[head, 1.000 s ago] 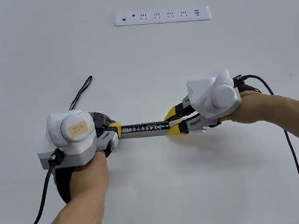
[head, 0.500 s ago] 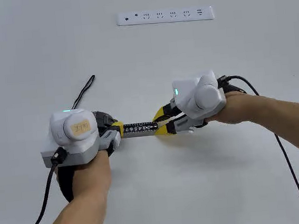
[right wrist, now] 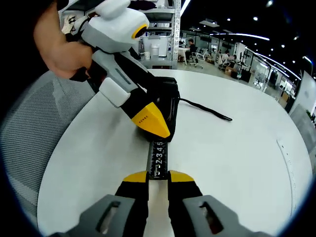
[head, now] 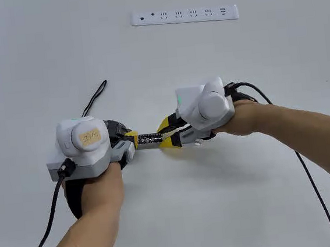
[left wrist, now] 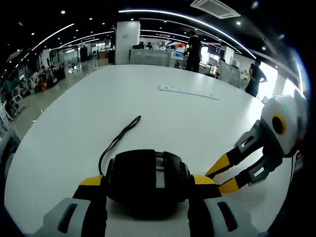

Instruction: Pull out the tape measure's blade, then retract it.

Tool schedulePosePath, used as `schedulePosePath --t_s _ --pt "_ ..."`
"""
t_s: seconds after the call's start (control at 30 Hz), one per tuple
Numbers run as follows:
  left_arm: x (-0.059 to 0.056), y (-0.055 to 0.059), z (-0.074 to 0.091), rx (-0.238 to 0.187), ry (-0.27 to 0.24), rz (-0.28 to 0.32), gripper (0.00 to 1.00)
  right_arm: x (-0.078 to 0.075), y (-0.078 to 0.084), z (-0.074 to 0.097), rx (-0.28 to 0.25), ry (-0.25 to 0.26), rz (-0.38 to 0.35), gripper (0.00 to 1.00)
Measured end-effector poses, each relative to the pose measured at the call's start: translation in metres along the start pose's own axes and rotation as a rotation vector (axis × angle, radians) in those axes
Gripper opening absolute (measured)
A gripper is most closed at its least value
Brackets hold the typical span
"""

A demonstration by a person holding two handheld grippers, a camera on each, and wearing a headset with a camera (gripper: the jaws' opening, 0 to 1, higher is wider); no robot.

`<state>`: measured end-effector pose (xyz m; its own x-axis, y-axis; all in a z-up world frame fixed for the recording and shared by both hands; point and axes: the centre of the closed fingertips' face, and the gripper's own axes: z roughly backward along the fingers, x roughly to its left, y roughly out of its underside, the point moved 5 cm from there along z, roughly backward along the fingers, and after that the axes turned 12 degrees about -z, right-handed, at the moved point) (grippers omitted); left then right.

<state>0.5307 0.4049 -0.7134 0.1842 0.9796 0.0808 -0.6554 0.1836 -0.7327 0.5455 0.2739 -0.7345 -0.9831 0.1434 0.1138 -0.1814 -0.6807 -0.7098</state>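
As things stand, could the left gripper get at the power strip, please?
Probably not: the left gripper is shut on the tape measure's case, and the power strip lies well beyond it across the table.

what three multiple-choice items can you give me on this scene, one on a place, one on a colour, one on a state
1. Where on the table does the power strip lie?
A. on the far side
B. at the near edge
C. hanging off the left side

2. What colour is the tape measure case?
A. red
B. black
C. white

3. What is the right hand-held gripper doing?
A. open above the table
B. shut on the blade
C. shut on a cable

Answers: 1 A, the head view shows it far up the table; 2 B, the left gripper view shows it black; 3 B, its jaws close on the numbered blade.
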Motion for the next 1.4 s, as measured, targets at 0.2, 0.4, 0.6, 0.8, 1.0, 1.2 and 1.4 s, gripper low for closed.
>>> schedulePosePath --t_s 0.2,0.4,0.6,0.8,1.0,1.2,1.4 --pt "0.001 0.0 0.0 0.0 0.001 0.007 0.64 0.0 -0.009 -0.008 -0.001 -0.006 0.006 0.13" --pt "0.001 0.0 0.0 0.001 0.001 0.01 0.64 0.0 -0.012 -0.013 -0.003 -0.009 0.005 0.13" --pt "0.001 0.0 0.0 0.001 0.001 0.01 0.64 0.001 -0.014 -0.017 -0.003 -0.01 0.007 0.13" --pt "0.001 0.0 0.0 0.003 0.001 0.012 0.64 0.001 -0.018 -0.022 -0.006 -0.011 0.011 0.13" --pt "0.001 0.0 0.0 0.002 0.003 0.016 0.64 0.001 -0.02 -0.024 -0.005 -0.013 0.022 0.13" --pt "0.001 0.0 0.0 0.002 0.002 0.019 0.64 0.001 -0.023 -0.026 -0.004 -0.014 0.027 0.13" --pt "0.001 0.0 -0.001 0.002 0.003 0.019 0.64 0.001 -0.025 -0.028 -0.001 -0.019 0.032 0.13"
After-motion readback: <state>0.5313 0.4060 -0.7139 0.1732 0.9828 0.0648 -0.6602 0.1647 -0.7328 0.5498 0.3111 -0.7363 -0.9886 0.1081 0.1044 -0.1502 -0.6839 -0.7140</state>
